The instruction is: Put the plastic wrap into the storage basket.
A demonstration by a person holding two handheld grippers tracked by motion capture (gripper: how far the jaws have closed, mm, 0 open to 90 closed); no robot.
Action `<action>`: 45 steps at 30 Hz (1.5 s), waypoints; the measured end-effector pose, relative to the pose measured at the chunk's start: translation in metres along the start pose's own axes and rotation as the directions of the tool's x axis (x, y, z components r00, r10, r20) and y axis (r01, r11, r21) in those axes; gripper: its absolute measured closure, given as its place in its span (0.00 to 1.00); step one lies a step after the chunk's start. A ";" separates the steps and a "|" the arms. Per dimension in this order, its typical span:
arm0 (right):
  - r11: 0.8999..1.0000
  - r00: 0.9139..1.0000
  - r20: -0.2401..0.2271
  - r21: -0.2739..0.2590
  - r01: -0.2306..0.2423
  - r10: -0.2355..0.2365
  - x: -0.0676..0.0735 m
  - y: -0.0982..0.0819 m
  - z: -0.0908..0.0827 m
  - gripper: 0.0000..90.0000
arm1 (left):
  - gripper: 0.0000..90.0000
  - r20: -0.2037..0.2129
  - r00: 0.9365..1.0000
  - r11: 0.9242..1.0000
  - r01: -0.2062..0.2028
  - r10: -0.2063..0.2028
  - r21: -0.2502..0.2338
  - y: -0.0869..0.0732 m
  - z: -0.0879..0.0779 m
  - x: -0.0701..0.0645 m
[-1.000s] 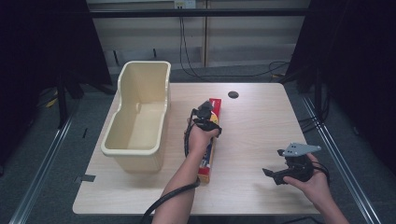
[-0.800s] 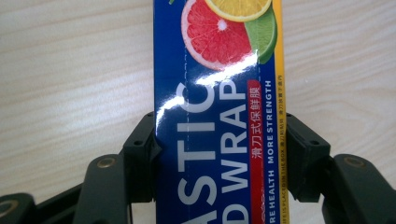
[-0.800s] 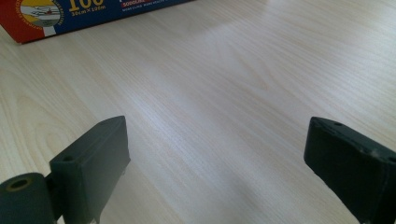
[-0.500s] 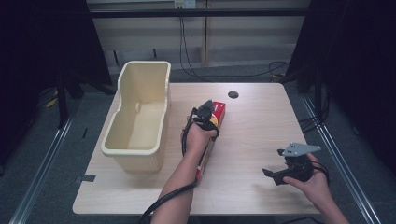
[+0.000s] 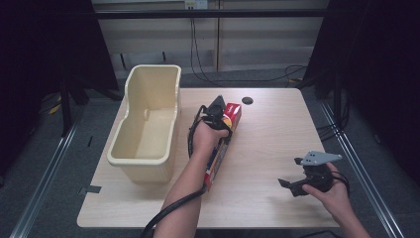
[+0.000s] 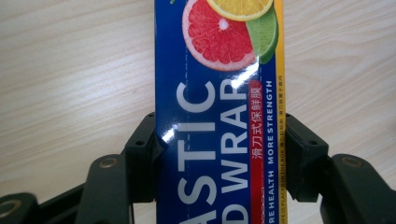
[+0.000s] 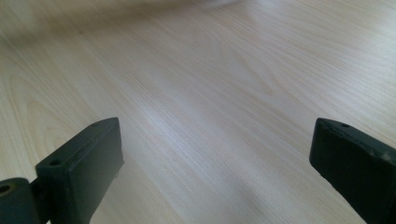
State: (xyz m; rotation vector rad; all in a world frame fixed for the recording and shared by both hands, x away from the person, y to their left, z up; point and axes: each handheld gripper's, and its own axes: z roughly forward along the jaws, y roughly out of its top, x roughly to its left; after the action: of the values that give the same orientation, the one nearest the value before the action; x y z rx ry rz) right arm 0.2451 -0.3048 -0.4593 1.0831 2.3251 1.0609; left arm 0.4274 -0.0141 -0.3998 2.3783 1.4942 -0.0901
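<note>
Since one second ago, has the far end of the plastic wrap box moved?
Yes. The plastic wrap box, clamped in the left gripper, has tilted: its far end now shows higher in the high view, nearer the dark hole in the table.

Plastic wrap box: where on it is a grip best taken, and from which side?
Across the narrow width of the plastic wrap box, from above. It is long and flat-sided, so the jaws span it; the left gripper clamps it so, near its far end.

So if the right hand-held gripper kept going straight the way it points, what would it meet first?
Probably the light wooden tabletop: the right hand-held gripper, jaws open and empty, points low across bare wood. Depth is unclear.
</note>
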 end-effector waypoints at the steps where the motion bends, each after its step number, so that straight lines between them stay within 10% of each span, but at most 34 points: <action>1: 1.000 1.000 -0.003 -0.004 0.001 -0.001 0.000 0.000 0.000 0.03 | 0.46 -0.001 1.000 1.000 -0.005 0.005 0.003 0.000 -0.003 0.000; 14: 1.000 1.000 -0.010 0.002 -0.014 0.014 -0.002 0.000 0.000 0.02 | 0.46 0.001 1.000 0.999 -0.029 0.029 0.019 0.008 -0.048 -0.004; 45: 1.000 1.000 -0.014 0.003 -0.004 0.004 0.000 0.001 0.001 0.02 | 0.45 -0.052 0.997 0.998 0.063 -0.063 -0.009 0.009 -0.128 0.018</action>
State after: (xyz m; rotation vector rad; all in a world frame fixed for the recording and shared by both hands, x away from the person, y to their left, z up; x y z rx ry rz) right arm 0.2460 -0.3042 -0.4591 1.0852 2.3368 1.0697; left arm 0.4279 0.0369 -0.2808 2.3458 1.5910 -0.0372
